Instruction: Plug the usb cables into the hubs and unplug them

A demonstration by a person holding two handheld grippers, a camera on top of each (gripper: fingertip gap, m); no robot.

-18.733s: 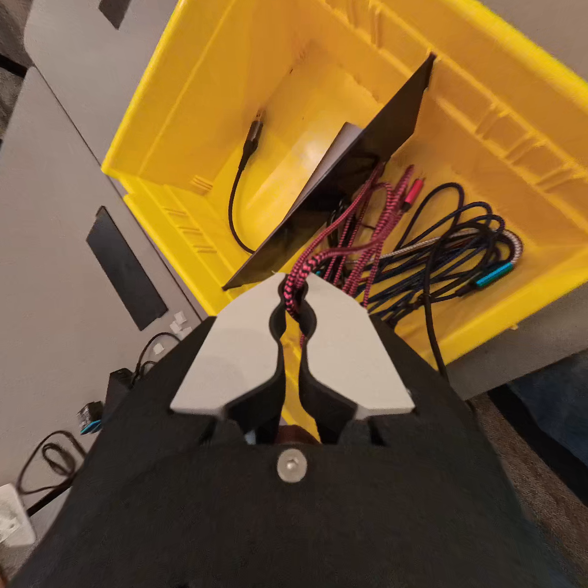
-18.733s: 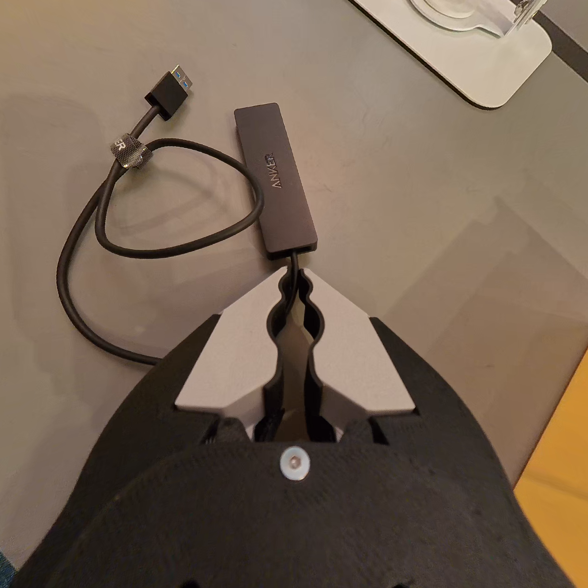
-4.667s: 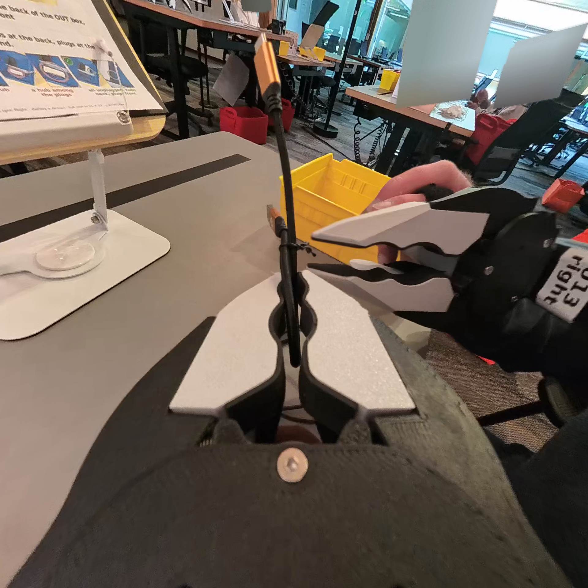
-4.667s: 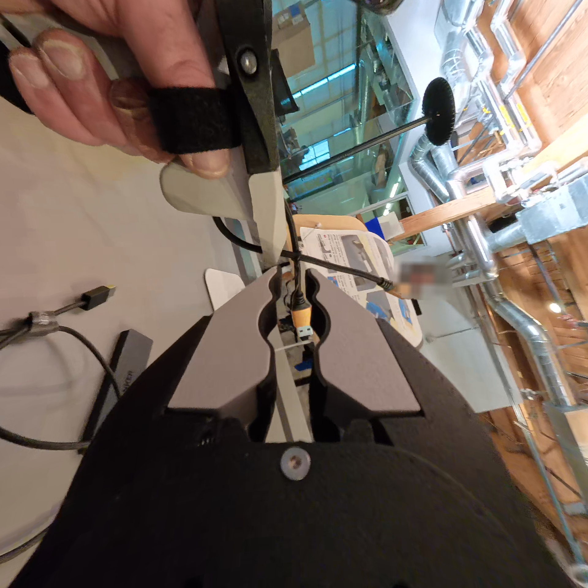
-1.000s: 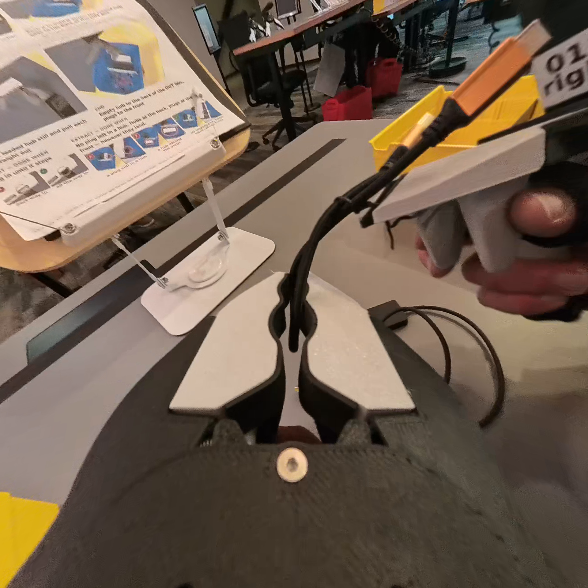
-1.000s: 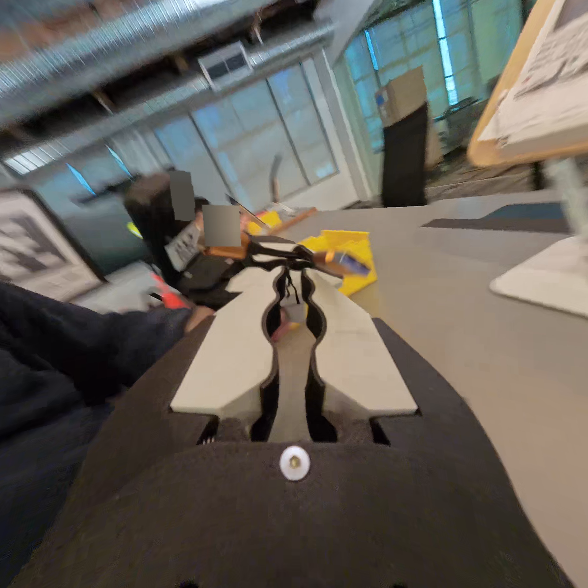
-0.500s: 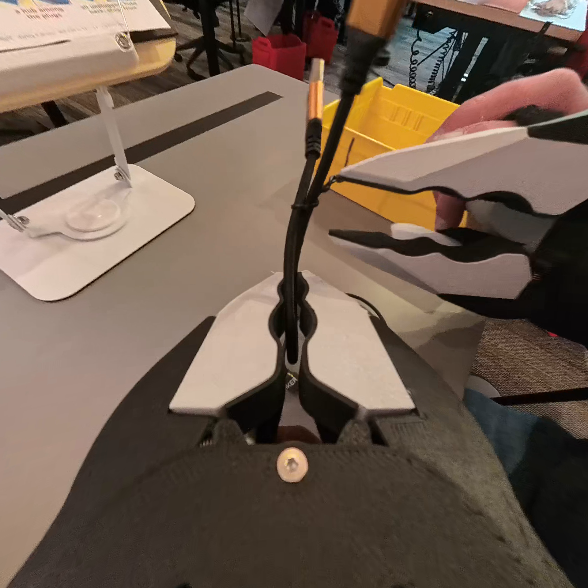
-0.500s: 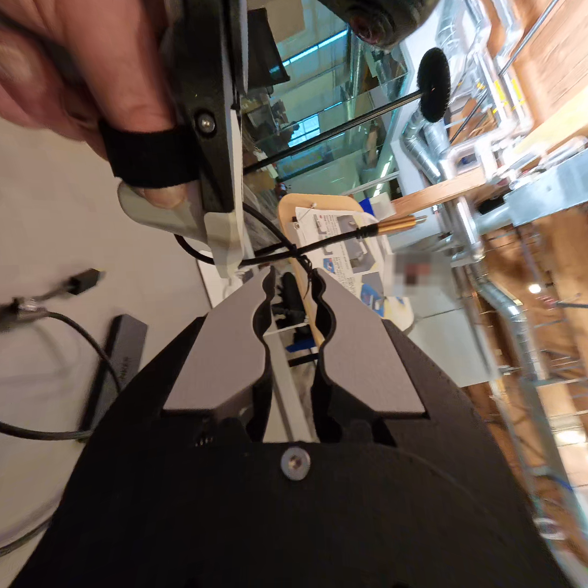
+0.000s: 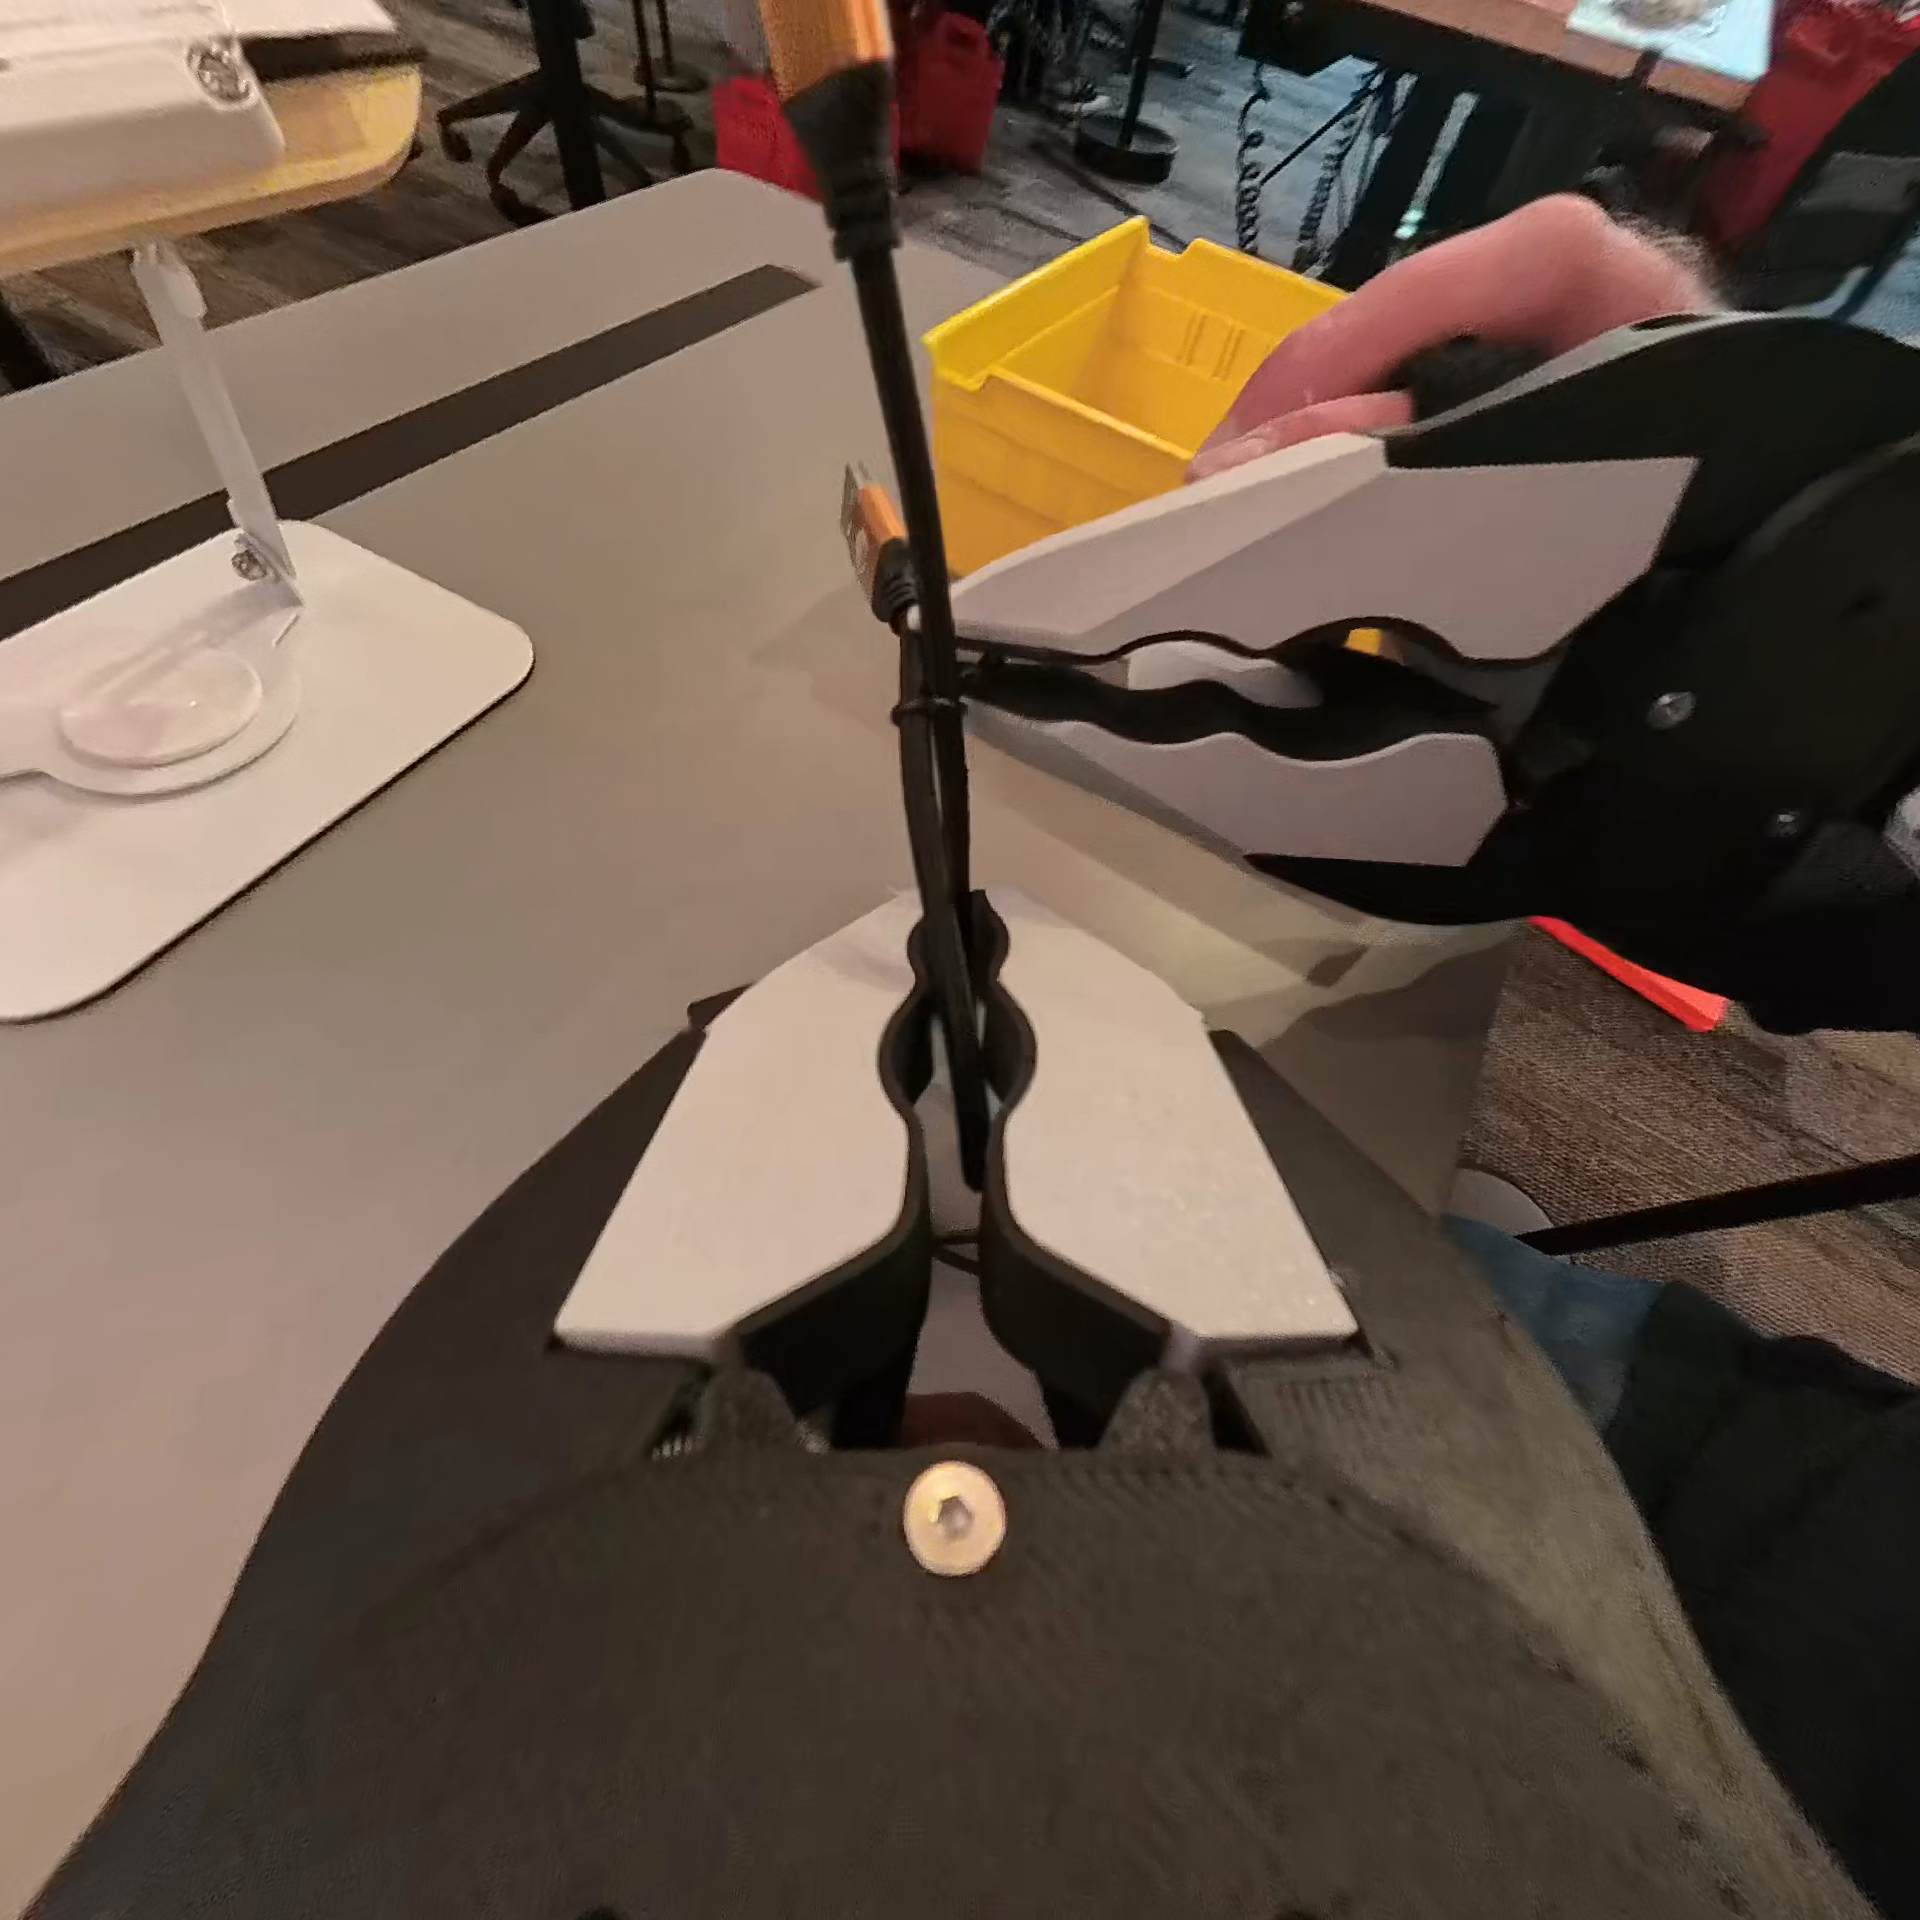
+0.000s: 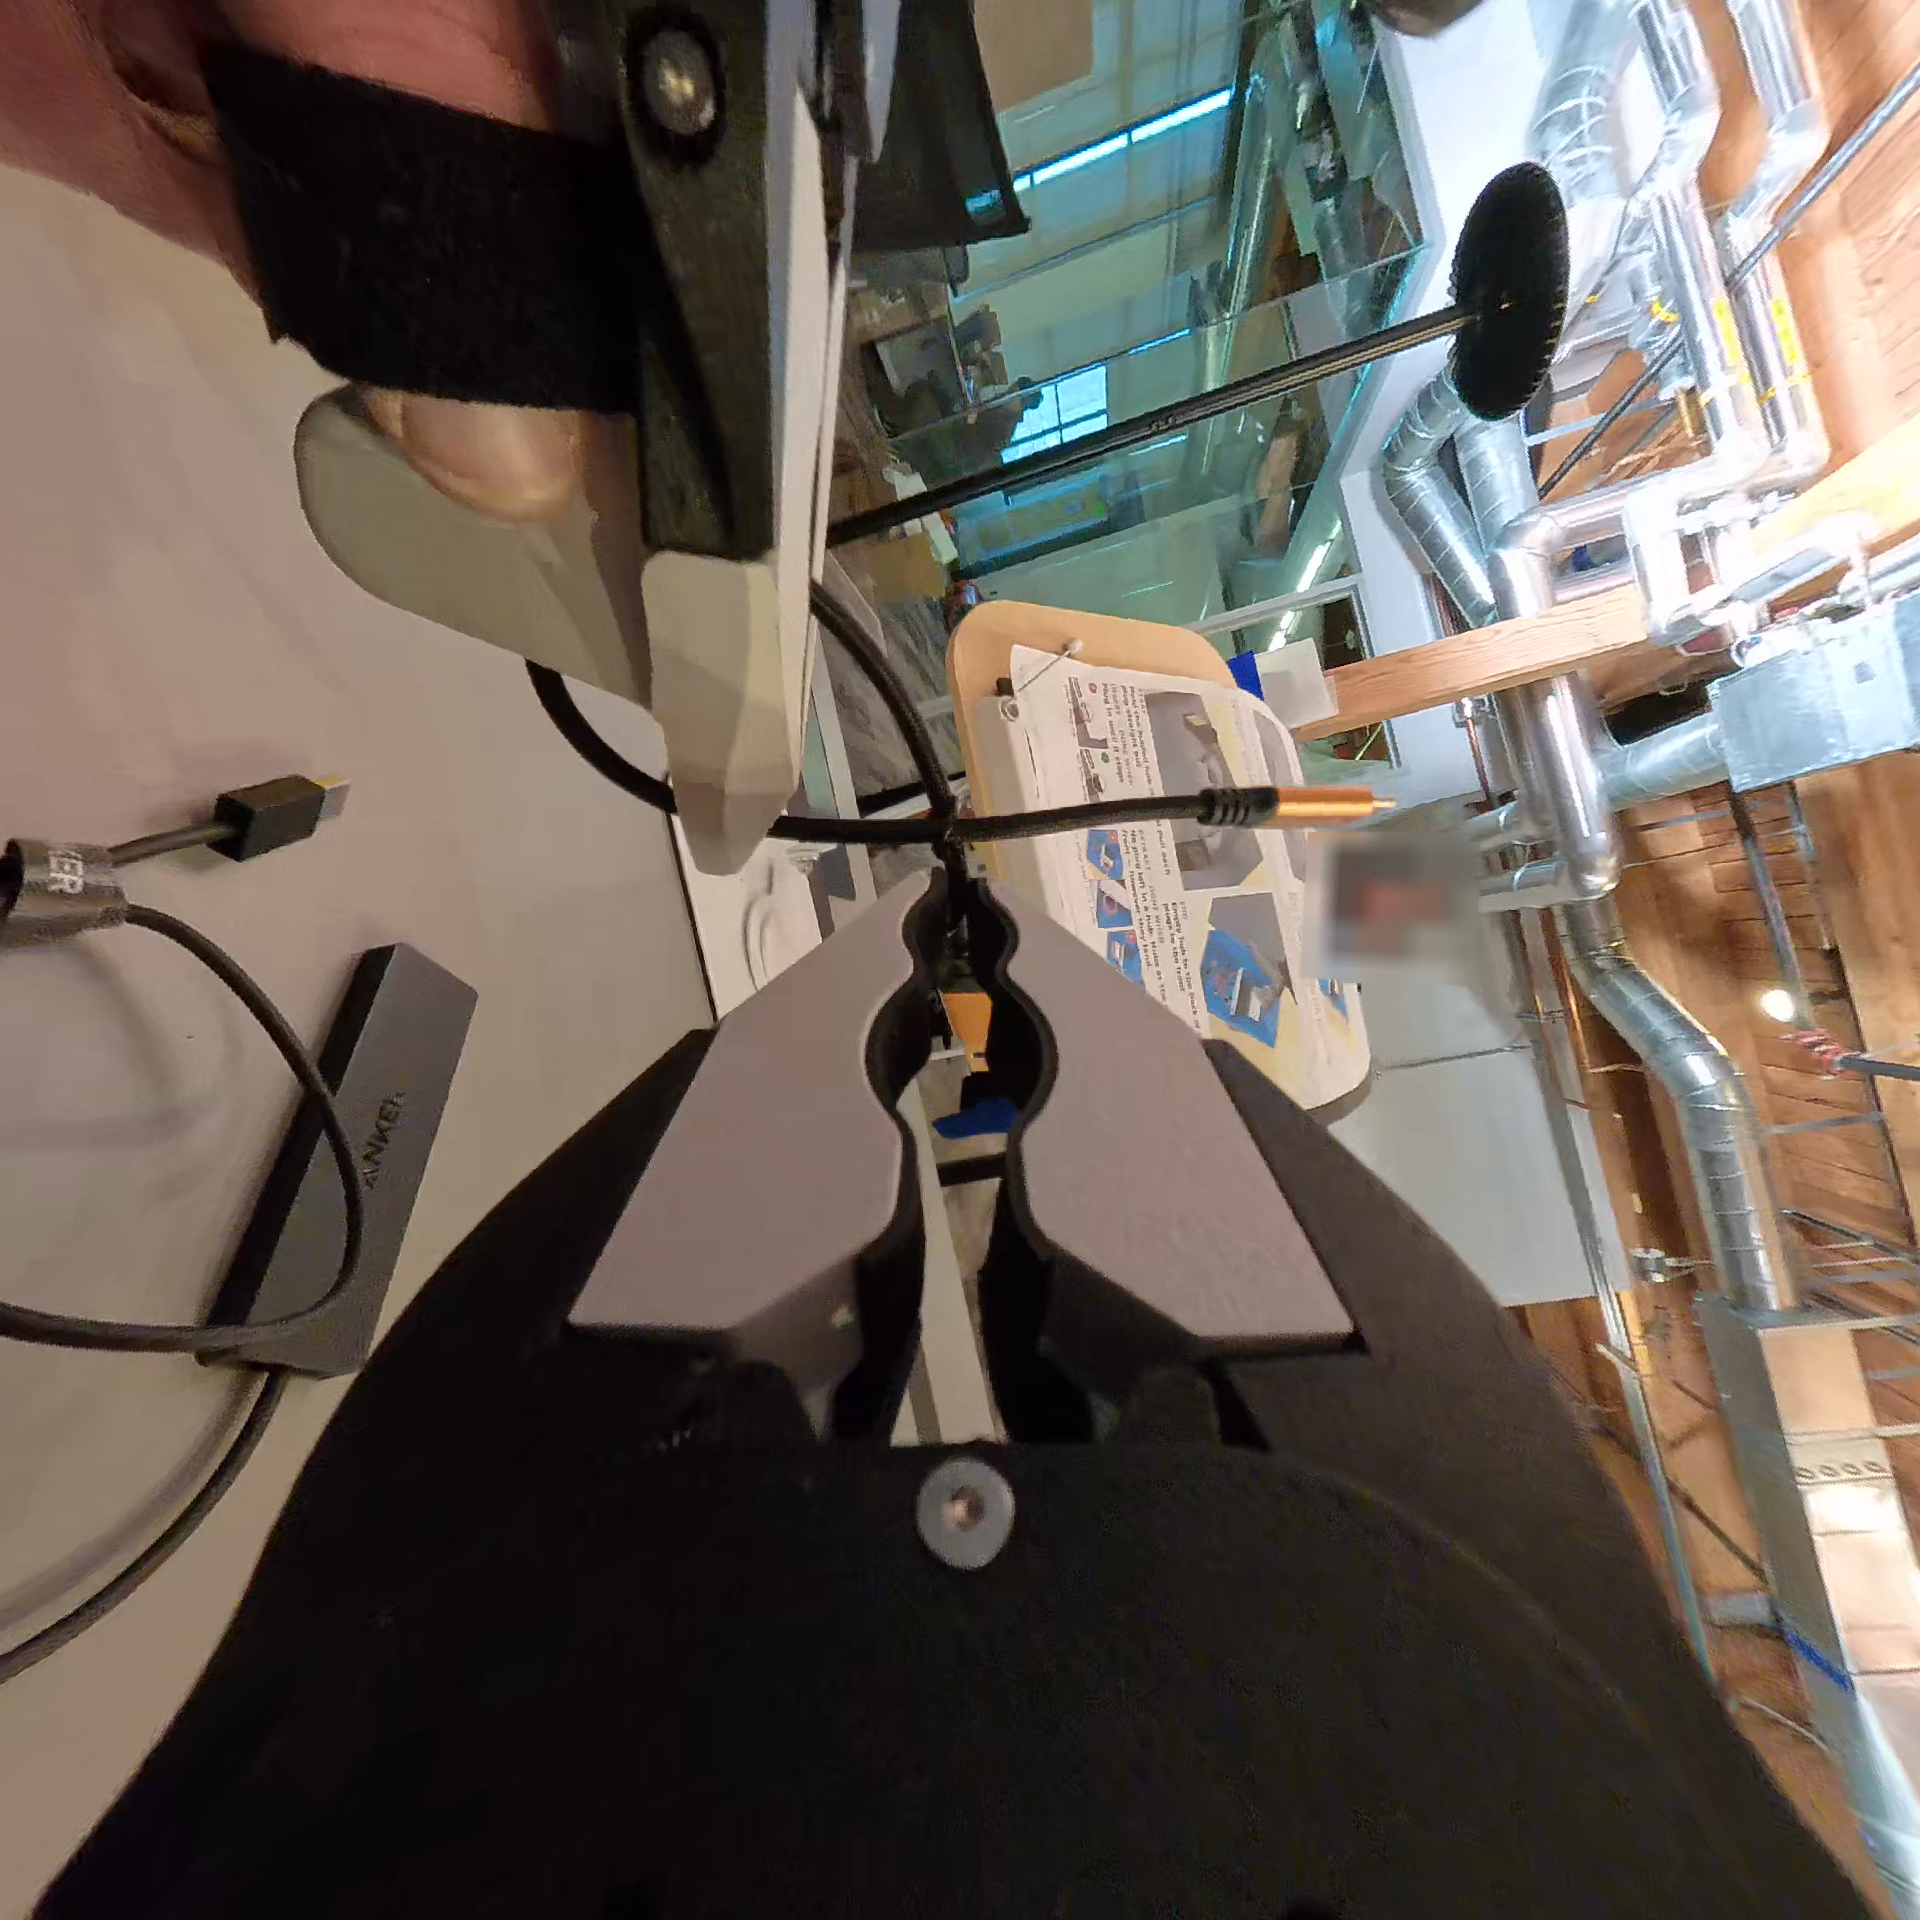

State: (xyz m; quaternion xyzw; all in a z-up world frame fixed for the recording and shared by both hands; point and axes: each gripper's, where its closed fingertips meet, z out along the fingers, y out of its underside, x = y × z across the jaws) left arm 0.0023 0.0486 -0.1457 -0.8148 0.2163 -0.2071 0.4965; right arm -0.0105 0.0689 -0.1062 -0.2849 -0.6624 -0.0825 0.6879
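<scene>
Grey table: yellow bin behind cable, hub aside.

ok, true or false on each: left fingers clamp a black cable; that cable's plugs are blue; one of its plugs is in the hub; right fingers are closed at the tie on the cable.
1. The left gripper clamps a black cable in its fingers. True.
2. The cable's plugs are blue. False: both plugs are orange.
3. One plug sits in the hub. False: the hub lies on the table, and both orange plugs are up in the air.
4. The right gripper is closed at the tie around the doubled cable. True.
</scene>
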